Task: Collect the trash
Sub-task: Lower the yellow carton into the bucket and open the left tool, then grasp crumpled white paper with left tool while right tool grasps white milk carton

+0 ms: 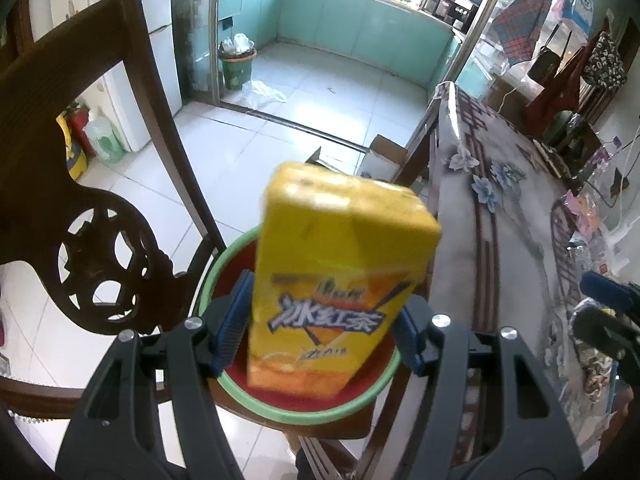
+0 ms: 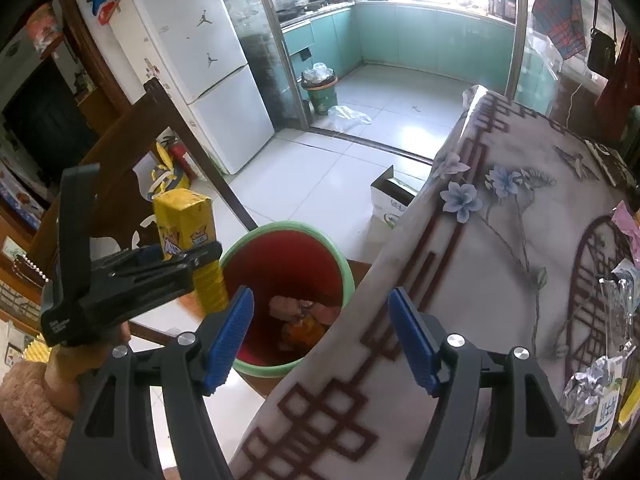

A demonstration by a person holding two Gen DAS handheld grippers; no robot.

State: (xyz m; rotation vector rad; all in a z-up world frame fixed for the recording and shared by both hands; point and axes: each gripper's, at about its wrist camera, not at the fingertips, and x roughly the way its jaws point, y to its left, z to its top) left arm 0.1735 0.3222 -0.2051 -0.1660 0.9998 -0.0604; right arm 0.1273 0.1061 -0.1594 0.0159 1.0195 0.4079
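Note:
My left gripper (image 1: 322, 326) is shut on a yellow iced-tea carton (image 1: 336, 280) and holds it upright over a red bin with a green rim (image 1: 280, 412). In the right wrist view the carton (image 2: 188, 236) hangs at the bin's (image 2: 340, 264) left edge in the left gripper (image 2: 176, 256). Some trash (image 2: 300, 320) lies at the bin's bottom. My right gripper (image 2: 320, 340) is open and empty, above the table's near-left edge beside the bin.
A floral tablecloth (image 2: 500, 280) covers the table on the right, with wrappers and foil (image 2: 592, 392) at its right side. A dark wooden chair (image 1: 100, 216) stands left of the bin. A cardboard box (image 2: 392, 196) sits on the tiled floor.

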